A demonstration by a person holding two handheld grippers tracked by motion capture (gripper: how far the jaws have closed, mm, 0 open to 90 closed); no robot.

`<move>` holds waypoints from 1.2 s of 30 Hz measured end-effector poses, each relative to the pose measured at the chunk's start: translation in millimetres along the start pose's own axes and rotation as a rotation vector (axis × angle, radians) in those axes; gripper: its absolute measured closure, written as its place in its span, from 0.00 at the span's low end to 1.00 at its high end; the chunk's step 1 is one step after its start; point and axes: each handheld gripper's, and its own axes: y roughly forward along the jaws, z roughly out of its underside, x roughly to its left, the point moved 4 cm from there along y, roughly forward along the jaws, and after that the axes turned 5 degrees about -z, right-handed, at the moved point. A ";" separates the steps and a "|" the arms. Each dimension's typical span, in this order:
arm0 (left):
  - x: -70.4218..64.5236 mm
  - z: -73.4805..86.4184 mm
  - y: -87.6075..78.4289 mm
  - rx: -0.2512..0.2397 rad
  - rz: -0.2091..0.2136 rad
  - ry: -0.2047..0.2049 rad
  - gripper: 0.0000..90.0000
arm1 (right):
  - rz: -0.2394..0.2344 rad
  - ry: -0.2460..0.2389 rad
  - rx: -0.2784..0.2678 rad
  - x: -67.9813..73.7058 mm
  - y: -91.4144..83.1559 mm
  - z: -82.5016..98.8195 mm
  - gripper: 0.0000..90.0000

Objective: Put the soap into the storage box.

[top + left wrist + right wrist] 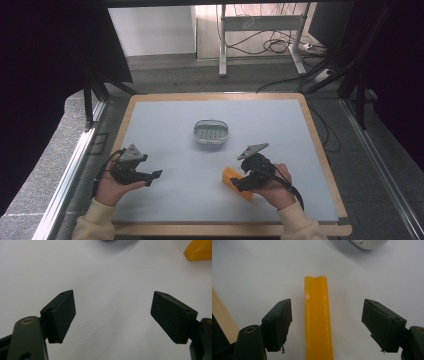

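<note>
Orange rectangular block (318, 320) lies on the pale grey table mat (175, 135) between the right gripper's (325, 322) widely spread jaws, untouched by either; the high view adds a small oval grey-white tray (211, 132) farther back and the block (231, 177) near the front edge; left gripper (112, 315) gapes wide over bare mat, empty, its hand (112, 190) cradling it from beneath.

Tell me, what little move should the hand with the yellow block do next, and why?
Probably close the jaws. The right gripper is open with the yellow block lying between its jaws, nearer one side and not yet touched by either. Squeezing shut should catch the block. The left gripper is open over bare table, so it can wait.
</note>
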 end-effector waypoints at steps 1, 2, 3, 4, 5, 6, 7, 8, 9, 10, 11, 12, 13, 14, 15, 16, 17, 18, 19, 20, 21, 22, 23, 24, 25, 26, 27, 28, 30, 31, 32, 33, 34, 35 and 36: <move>-0.1 -0.3 -0.1 0.000 0.000 0.002 0.22 | 0.000 0.000 0.010 1.6 1.9 -0.1 0.28; -0.3 -0.4 0.0 0.000 0.000 0.002 0.22 | 0.002 0.000 0.021 2.8 3.5 0.0 0.28; -0.6 -0.4 0.4 0.002 0.001 0.003 0.22 | 0.001 0.000 0.027 3.8 5.2 0.0 0.28; -1.0 -0.3 0.7 0.003 0.001 0.004 0.22 | -0.001 0.000 0.040 4.7 7.8 0.0 0.28; -1.2 -0.3 0.8 0.004 0.001 0.005 0.22 | -0.001 0.001 0.048 5.3 9.9 0.0 0.28; -1.4 -0.1 0.7 0.005 0.001 0.005 0.22 | 0.002 0.003 0.055 5.6 11.5 0.2 0.28; -1.2 0.1 0.3 0.005 0.002 0.005 0.22 | 0.003 0.006 0.065 5.9 13.7 0.6 0.29; -0.9 0.3 -0.3 0.003 0.002 0.004 0.22 | 0.007 0.001 0.076 5.5 15.8 1.2 0.29; -0.4 0.3 -0.7 0.001 0.003 0.002 0.22 | 0.010 0.001 0.089 5.7 17.9 2.2 0.29; 0.1 0.2 -0.9 0.000 0.002 -0.001 0.22 | 0.007 0.002 0.097 6.1 19.6 2.9 0.30; 0.8 0.3 -1.3 0.000 0.001 -0.002 0.22 | 0.006 0.003 0.103 6.3 20.5 3.3 0.31; 1.3 0.3 -1.4 0.000 0.000 -0.002 0.22 | 0.002 0.003 0.109 6.4 21.8 3.9 0.31; 1.2 0.5 -1.5 0.000 0.001 -0.002 0.22 | 0.002 0.004 0.117 6.8 23.3 4.5 0.32; 1.1 0.5 -1.3 0.001 0.001 -0.001 0.22 | 0.000 0.002 0.129 7.1 25.6 5.1 0.33; 0.7 0.4 -0.9 0.002 0.002 0.000 0.22 | 0.002 0.001 0.137 7.3 27.8 5.2 0.33; 0.1 0.4 -0.6 0.003 0.004 0.000 0.22 | 0.005 0.000 0.146 7.7 30.0 5.2 0.34; -0.4 0.5 -0.4 0.005 0.006 0.001 0.22 | 0.006 0.000 0.156 8.1 32.4 5.2 0.35; -1.0 0.7 -0.1 0.008 0.007 0.005 0.22 | 0.007 -0.002 0.164 8.2 34.3 5.4 0.37; -1.3 0.8 0.1 0.010 0.010 0.006 0.22 | 0.013 -0.008 0.177 8.2 36.9 5.9 0.39; -1.3 0.8 0.2 0.011 0.010 0.006 0.22 | 0.018 -0.006 0.187 8.4 38.5 6.6 0.41; -1.1 0.8 0.3 0.010 0.010 0.006 0.22 | 0.018 -0.004 0.195 8.3 39.6 7.2 0.42; -0.9 0.8 0.2 0.008 0.010 0.003 0.22 | 0.013 0.000 0.201 7.8 41.1 7.5 0.45; -0.7 0.8 0.1 0.008 0.010 0.003 0.22 | 0.005 0.004 0.208 7.8 41.8 7.8 0.48; -0.6 0.9 0.0 0.008 0.010 0.002 0.22 | 0.003 0.006 0.215 8.0 42.6 7.8 0.49; -0.4 1.0 0.1 0.008 0.010 0.002 0.22 | 0.009 0.006 0.219 7.9 43.1 7.7 0.51; -0.3 1.1 0.2 0.009 0.011 0.003 0.22 | 0.013 0.004 0.226 8.2 44.2 7.6 0.53; -0.2 1.1 0.4 0.011 0.009 0.004 0.22 | 0.011 0.001 0.233 8.6 44.8 7.7 0.56; -0.3 1.1 0.6 0.011 0.009 0.004 0.22 | 0.004 -0.003 0.247 9.4 46.0 8.1 0.58; -0.8 1.0 0.5 0.010 0.011 0.004 0.22 | 0.025 -0.012 0.262 9.3 47.2 8.4 0.62; -0.9 1.0 0.5 0.010 0.012 0.005 0.22 | 0.040 -0.017 0.269 9.0 47.2 8.4 0.65; -1.0 1.0 0.6 0.010 0.012 0.005 0.22 | 0.043 -0.017 0.271 8.5 46.9 8.3 0.66; -0.9 1.0 0.6 0.012 0.012 0.005 0.22 | 0.034 -0.005 0.271 8.2 46.6 8.4 0.67; -0.9 1.1 0.7 0.012 0.011 0.005 0.22 | 0.029 -0.005 0.271 7.6 46.2 8.4 0.67; -0.8 1.1 0.6 0.011 0.012 0.005 0.22 | 0.023 -0.002 0.270 7.2 45.9 8.4 0.68; -0.7 1.2 0.6 0.010 0.012 0.005 0.22 | 0.017 0.000 0.269 7.0 45.8 8.3 0.68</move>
